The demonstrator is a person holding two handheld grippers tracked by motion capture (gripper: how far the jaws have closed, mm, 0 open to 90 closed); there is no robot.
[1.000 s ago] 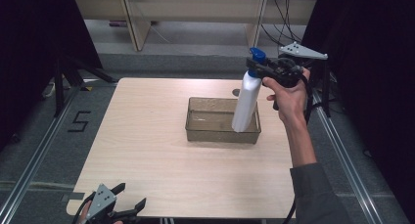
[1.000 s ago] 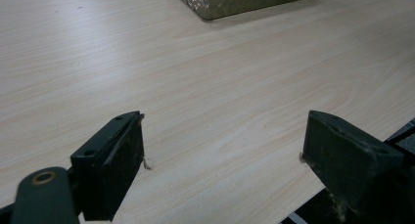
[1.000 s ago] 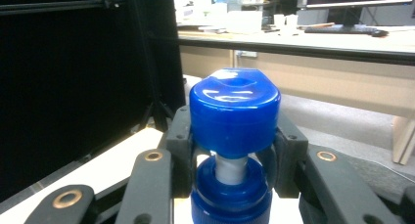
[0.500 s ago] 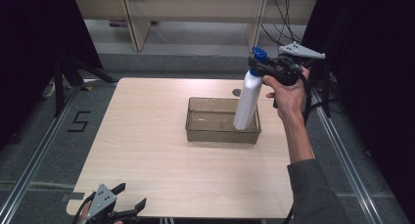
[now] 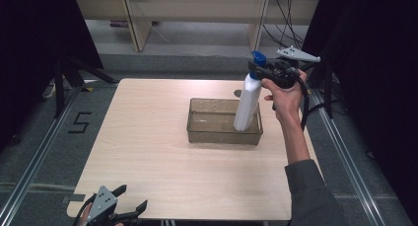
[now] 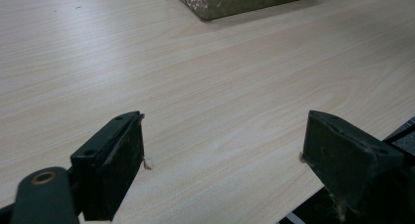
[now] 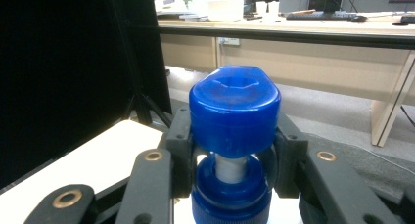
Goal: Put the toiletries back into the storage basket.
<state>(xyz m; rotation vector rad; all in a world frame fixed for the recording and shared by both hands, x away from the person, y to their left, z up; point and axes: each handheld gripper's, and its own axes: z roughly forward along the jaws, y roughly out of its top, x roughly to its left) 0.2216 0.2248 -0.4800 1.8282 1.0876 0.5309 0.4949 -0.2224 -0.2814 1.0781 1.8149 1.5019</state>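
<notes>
Blue-capped and slick, the white plastic bottle hung light above the brown bin's right end, my right gripper clamped under its cap while my left gripper idled open.

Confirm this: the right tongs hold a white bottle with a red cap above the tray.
Wrong on the colour. The right tongs hold the white bottle above the tray, but its cap is blue, as the right gripper view shows.
</notes>
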